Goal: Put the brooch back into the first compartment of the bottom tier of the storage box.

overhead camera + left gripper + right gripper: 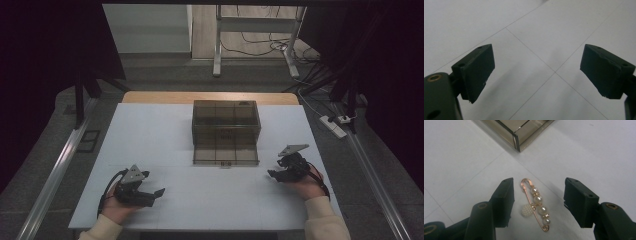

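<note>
The high view hangs above the person's edge of the white table, facing forward and down, far enough to take in the whole top and the floor beyond. The left claw view sits low, close over bare tabletop. The right claw view looks along its jaws, close, at a corner of the smoky box, which the high view shares.

Pretty dim room overall. White table with thin grid lines, a wooden edge showing at the far side. Grey floor beyond it, a metal desk frame with tangled cables, a white power strip on the right, and black drapes on both sides.
</note>
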`<state>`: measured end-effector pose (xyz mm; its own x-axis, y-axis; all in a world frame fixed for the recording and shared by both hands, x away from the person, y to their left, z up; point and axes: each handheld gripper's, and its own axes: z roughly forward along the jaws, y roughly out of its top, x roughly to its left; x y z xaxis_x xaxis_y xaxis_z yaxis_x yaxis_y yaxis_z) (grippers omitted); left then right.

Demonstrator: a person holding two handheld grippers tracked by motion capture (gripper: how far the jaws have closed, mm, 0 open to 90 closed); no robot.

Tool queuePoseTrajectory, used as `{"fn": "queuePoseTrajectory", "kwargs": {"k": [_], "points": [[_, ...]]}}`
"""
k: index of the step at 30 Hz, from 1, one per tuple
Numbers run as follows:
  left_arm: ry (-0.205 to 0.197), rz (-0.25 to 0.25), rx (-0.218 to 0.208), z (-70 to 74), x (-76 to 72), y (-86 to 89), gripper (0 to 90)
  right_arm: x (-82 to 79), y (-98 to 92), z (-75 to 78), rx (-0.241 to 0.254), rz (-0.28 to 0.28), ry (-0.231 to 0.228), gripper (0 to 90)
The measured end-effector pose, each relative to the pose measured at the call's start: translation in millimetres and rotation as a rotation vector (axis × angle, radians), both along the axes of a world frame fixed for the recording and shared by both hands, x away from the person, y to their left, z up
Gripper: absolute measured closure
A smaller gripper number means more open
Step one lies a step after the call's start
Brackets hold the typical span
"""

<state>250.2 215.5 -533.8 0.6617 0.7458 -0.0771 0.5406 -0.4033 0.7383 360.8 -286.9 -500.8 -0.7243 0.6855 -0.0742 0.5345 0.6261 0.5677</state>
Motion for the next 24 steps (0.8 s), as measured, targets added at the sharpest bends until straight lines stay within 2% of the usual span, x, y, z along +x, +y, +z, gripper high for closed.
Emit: {"fn": "queuePoseTrajectory", "kwargs": {"k": [13, 16, 21, 24], "points": [[0.007, -0.009, 0.007, -0.9, 0.1, -0.7, 12.1, 3.1, 1.3, -4.6, -0.021, -0.005, 0.032, 39.8], [0.009, -0.009, 0.008, -1.0, 0.1, -1.0, 12.1, 3.6, 0.7, -4.4, -0.006, 0.003, 0.056, 46.7], [0.011, -0.01, 0.01, -1.4, 0.1, -1.1, 12.1, 4.6, 1.2, -2.1, -0.022, 0.004, 0.068, 59.9], [0.01, -0.01, 0.01, -1.2, -0.1, -1.2, 12.1, 3.4, 2.3, -1.0, -0.034, 0.01, 0.073, 71.8]]}}
